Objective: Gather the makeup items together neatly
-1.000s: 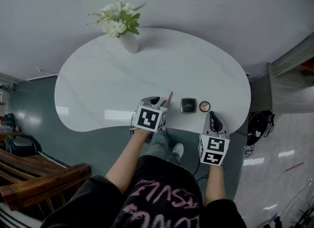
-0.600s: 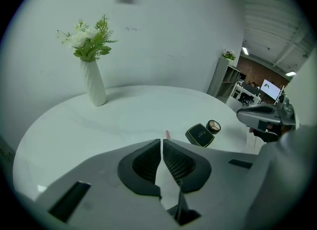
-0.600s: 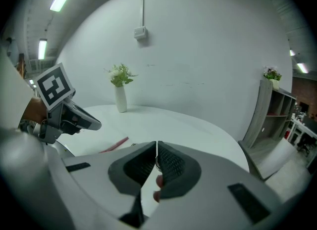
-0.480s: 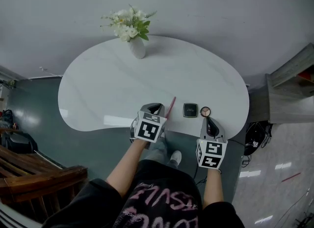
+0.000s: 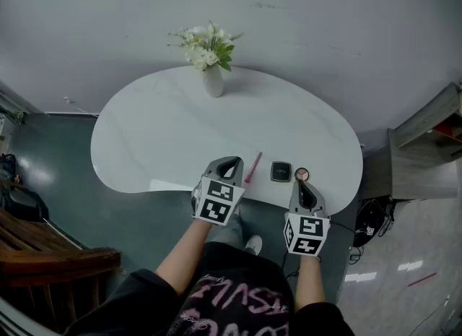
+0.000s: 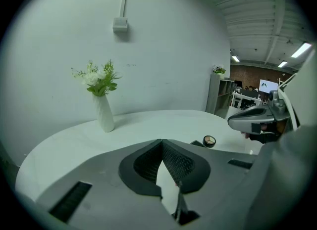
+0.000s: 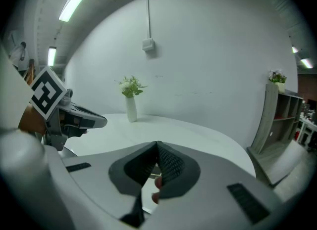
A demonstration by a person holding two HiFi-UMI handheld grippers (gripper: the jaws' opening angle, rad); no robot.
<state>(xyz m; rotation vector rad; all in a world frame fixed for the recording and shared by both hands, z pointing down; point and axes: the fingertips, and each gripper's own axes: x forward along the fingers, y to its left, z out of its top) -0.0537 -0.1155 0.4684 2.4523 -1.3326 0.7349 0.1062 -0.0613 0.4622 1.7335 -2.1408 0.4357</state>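
Left gripper point(image 5: 229, 161): jaws have just been closing and now meet tip to tip, with nothing between them; it points forward and somewhat down.
Right gripper point(image 5: 303, 185): jaws pressed together, nothing gripped; tilted forward and down, well apart from the other gripper.
Left forearm point(image 5: 185, 249): bare, reaching out from a dark sleeve and angled slightly inward.
Right forearm point(image 5: 308, 284): bare, running almost straight ahead.
Marker cubes: one at the rear of each gripper, facing up toward the head camera.

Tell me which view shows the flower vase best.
The left gripper view: the flower vase stands side-on, whole and largest. The head view shows it from above; the right gripper view shows it whole but smaller.
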